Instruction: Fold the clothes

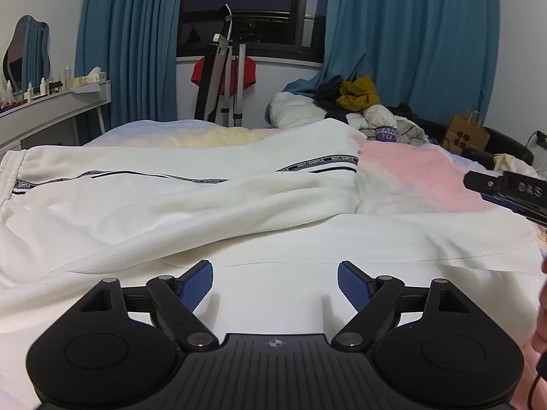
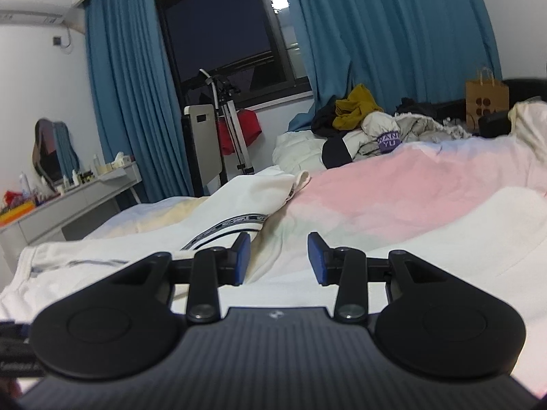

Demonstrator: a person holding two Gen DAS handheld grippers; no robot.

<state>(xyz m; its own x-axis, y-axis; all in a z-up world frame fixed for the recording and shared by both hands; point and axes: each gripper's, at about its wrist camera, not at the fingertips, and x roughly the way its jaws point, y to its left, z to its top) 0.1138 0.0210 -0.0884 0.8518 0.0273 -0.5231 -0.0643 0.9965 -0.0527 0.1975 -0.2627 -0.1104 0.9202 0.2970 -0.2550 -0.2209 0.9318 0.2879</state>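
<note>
The white ribbed-knit garment with black lettered tape trim (image 1: 191, 184) lies spread across the bed with the pastel pink, yellow and blue cover (image 1: 417, 174). Its elastic waistband sits at the far left edge of the left wrist view, and one thick fold runs diagonally across the cloth from lower left to upper right. The tape trim runs along the upper part of the garment, broken by creases.

The left gripper (image 1: 275, 282) hovers low over the near part of the white cloth, its blue pads (image 1: 196, 285) spread wide apart with nothing between them. Whether the pads touch the fabric cannot be told.

The right gripper (image 2: 278, 259) is also parted, to a moderate gap, and holds nothing. It points at the place where the garment's edge (image 2: 239, 218) meets the pink area of the bed cover (image 2: 376, 201). A black part of the right gripper shows at the right edge of the left wrist view, well apart from the left gripper.

Beyond the bed, a pile of mixed clothing topped by a mustard-yellow piece (image 1: 357, 94) rests near the teal blue curtains (image 1: 410, 34). A brown paper bag with dark dots (image 1: 466, 135) stands to the right of the pile. A white dressing tabletop carrying small bottles (image 1: 54, 102) stands at the left wall, with a wavy-edged mirror (image 1: 27, 49) above it. A dark window (image 1: 239, 7) sits between the curtains.
</note>
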